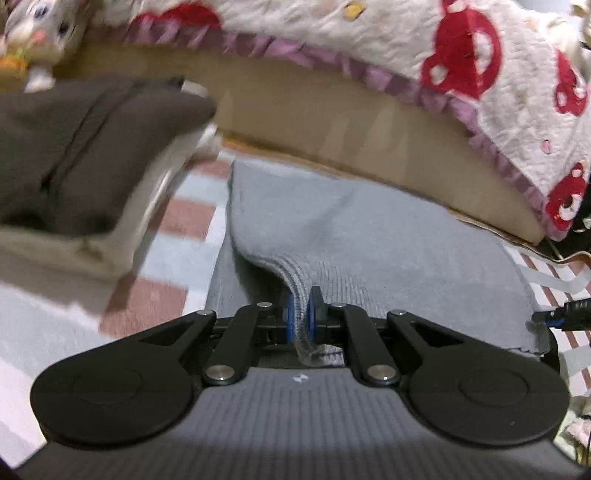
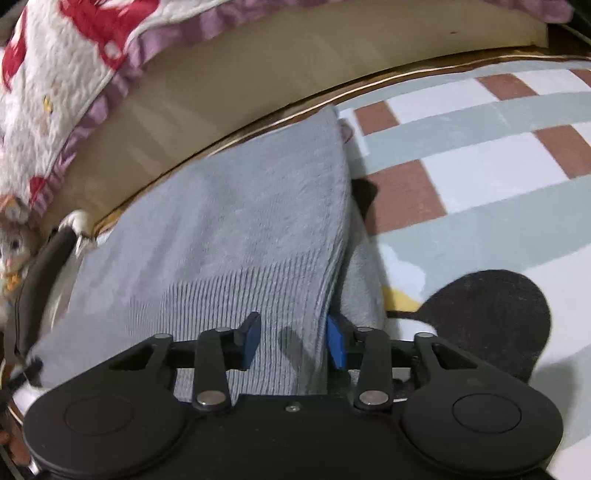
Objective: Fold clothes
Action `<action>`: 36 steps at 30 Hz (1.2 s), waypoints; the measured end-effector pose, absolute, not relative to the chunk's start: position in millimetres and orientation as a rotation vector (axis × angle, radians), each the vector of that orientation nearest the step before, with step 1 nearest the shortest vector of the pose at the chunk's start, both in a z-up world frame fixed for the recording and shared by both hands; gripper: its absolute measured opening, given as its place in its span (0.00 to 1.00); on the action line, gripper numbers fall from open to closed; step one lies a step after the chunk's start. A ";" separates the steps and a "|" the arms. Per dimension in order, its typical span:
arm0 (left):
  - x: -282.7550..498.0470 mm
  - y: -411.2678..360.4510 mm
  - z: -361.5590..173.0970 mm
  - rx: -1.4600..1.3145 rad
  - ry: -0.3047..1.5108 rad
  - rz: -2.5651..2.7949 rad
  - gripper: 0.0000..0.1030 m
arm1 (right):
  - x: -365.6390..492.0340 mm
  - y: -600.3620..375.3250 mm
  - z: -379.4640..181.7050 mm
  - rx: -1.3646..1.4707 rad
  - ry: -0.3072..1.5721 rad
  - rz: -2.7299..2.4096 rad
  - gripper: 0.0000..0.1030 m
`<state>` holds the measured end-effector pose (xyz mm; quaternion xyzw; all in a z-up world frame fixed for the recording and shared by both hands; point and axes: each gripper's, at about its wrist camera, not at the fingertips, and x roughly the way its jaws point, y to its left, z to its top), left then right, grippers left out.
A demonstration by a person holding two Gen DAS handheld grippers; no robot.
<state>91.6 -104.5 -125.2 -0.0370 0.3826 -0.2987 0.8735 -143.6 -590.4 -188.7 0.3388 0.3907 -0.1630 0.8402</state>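
Underfoot, wall to wall in both views: a checked rug (image 2: 480, 177) in white, pale blue-green and brick squares, with a round black patch (image 2: 491, 314) woven or printed near the right gripper. Plenty of bare rug to the right of the clothing, well apart from anything else.

Along the far edge, closing off that side: a tan bed side (image 1: 332, 122), overhung by a white quilt (image 1: 369, 33) with red figures and a purple frill.

Laid on the rug, far end touching the foot of the bed: the grey sweater (image 2: 240, 206), folded lengthwise, its right fold line straight and its ribbed hem nearest the cameras.

To the left, just beside the sweater and blurred: a brown garment (image 1: 92, 147) on top of a pale stack (image 1: 74, 243), crowding that flank. Behind it, a plush toy (image 1: 40, 22) against the bed.

Left gripper (image 1: 300, 314): clenched tight on a raised pinch of the ribbed hem, blue pads pressing from both sides.

Right gripper (image 2: 293, 343): jaws parted over the hem near the fold line, fabric lying between the pads; seemingly not squeezed, though the right pad sits hard by the folded edge.
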 end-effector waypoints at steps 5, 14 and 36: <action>86.0 -116.2 -151.8 -0.034 0.897 -0.582 0.06 | -149.2 -585.5 -169.9 0.615 0.746 -0.386 0.07; 57.8 -129.2 -125.5 0.092 0.776 -0.597 0.28 | -154.0 -593.0 -174.0 0.657 0.794 -0.446 0.23; 46.8 -288.6 -158.9 0.148 0.978 -0.897 0.44 | -158.5 -615.9 -217.3 1.090 0.775 -0.372 0.71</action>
